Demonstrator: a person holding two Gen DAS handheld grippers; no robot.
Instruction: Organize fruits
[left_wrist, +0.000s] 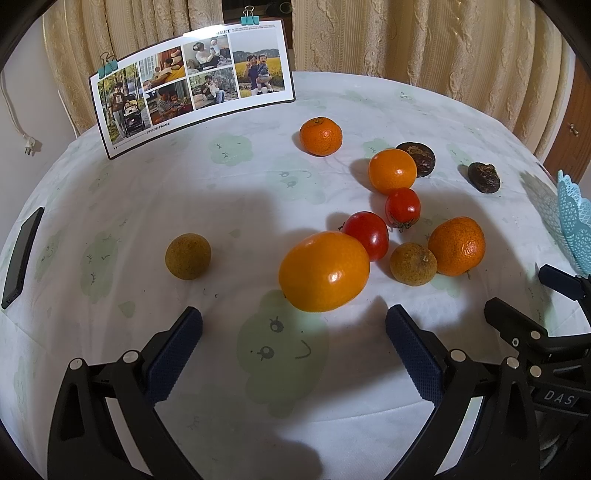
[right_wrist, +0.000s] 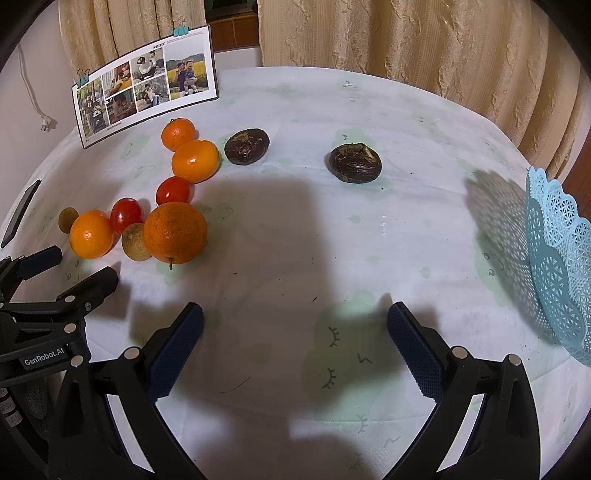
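Note:
Fruit lies loose on the clothed table. In the left wrist view a large orange (left_wrist: 324, 271) sits just beyond my open left gripper (left_wrist: 293, 319). Behind it are two red tomatoes (left_wrist: 366, 234) (left_wrist: 402, 206), more oranges (left_wrist: 456, 246) (left_wrist: 392, 170) (left_wrist: 320, 135), two brown longans (left_wrist: 413, 264) (left_wrist: 188, 256) and two dark water chestnuts (left_wrist: 416, 158) (left_wrist: 484, 177). My right gripper (right_wrist: 295, 317) is open over bare cloth. The nearest orange (right_wrist: 174, 232) lies to its left, a dark chestnut (right_wrist: 355, 163) ahead. A blue lace basket (right_wrist: 561, 254) stands at the right.
A photo card (left_wrist: 192, 90) held by clips stands at the back left of the table (left_wrist: 258, 177). A dark phone (left_wrist: 22, 256) lies at the left edge. Curtains (right_wrist: 406, 48) hang behind. A plug (left_wrist: 31, 142) dangles on the left wall.

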